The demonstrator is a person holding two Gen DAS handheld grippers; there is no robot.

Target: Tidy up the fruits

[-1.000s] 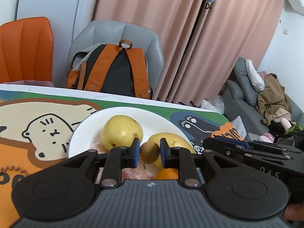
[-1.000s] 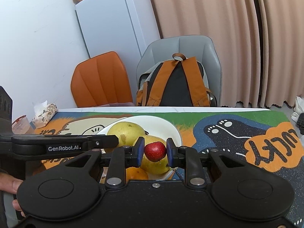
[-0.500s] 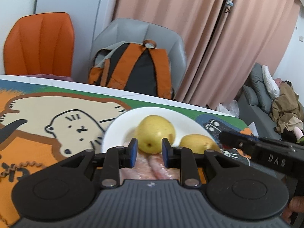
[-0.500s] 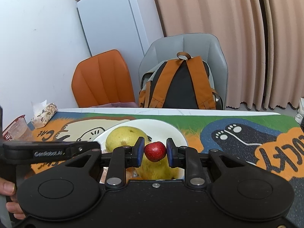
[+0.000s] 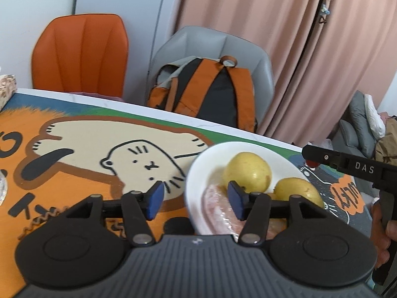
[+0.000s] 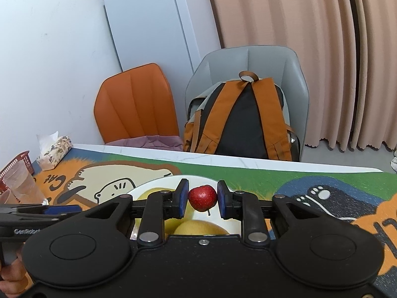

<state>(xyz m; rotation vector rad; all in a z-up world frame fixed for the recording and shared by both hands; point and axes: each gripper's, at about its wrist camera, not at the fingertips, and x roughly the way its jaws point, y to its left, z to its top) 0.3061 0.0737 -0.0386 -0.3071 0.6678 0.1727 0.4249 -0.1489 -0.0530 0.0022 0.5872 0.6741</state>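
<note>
While the right gripper (image 6: 203,198) is squeezing the small red fruit (image 6: 202,198) and needing to lower it onto the white plate (image 5: 198,173), the left gripper (image 5: 194,200) is opening with nothing inside.

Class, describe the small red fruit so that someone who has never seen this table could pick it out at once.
Find the cartoon-cat table mat, then the white plate on it holding large yellow pears. Just above the plate, the right hand-held gripper is shut on the small red fruit. It is the only red fruit, far smaller than the pears, with a thin stem pointing down.
</note>
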